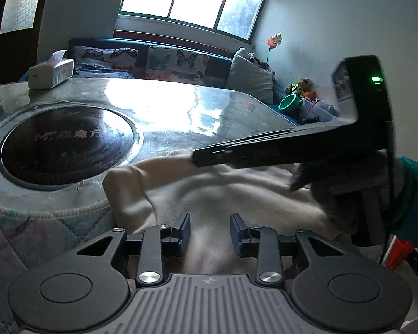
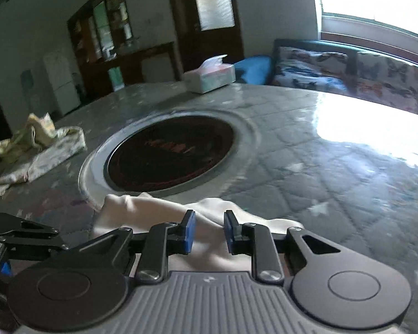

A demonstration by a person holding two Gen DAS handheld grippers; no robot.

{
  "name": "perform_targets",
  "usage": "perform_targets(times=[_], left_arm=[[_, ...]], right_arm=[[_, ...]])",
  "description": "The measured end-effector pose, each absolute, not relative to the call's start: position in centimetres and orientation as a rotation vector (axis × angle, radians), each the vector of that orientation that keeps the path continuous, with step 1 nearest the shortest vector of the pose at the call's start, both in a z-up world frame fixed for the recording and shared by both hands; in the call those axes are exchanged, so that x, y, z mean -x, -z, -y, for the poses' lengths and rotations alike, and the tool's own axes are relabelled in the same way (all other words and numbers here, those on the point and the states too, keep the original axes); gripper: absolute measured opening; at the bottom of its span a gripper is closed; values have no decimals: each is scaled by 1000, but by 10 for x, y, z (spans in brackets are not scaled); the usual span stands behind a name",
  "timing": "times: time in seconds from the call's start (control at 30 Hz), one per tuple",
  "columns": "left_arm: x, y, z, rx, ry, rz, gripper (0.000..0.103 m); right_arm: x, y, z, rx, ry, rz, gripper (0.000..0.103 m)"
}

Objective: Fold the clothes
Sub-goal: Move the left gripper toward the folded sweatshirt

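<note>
I judge the fold barely begun: the cream garment (image 1: 209, 189) lies bunched at the near edge of the bench (image 2: 320, 150), just short of the round inset plate (image 2: 170, 153). My left tool (image 1: 210, 231) and right tool (image 2: 209, 232) both hang released over it, pads apart, nothing pinched. The bench is bare to the right; a crumpled floral cloth (image 2: 39, 150) and tissue box (image 2: 209, 76) sit well clear.

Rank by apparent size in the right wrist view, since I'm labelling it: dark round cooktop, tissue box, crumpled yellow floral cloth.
1. Dark round cooktop, clearly largest.
2. Crumpled yellow floral cloth.
3. Tissue box, smallest, though it sits farthest away, so true size is unsure.
</note>
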State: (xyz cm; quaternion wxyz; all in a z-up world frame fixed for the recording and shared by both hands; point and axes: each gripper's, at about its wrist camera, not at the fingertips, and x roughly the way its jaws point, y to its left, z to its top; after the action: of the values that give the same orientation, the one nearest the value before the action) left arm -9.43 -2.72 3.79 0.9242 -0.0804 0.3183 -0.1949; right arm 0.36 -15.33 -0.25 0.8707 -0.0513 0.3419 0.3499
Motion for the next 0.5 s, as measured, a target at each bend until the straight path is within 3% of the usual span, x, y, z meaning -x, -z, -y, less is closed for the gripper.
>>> perform_targets(times=[0.27,0.5], left_arm=[[100,-44,14,226,408,-642,39],[61,-52,-10,332,358,-616,37]], right_arm=[[-5,4,140,124,-745,-707,23],[13,-8,171,93,-715,-686,23]])
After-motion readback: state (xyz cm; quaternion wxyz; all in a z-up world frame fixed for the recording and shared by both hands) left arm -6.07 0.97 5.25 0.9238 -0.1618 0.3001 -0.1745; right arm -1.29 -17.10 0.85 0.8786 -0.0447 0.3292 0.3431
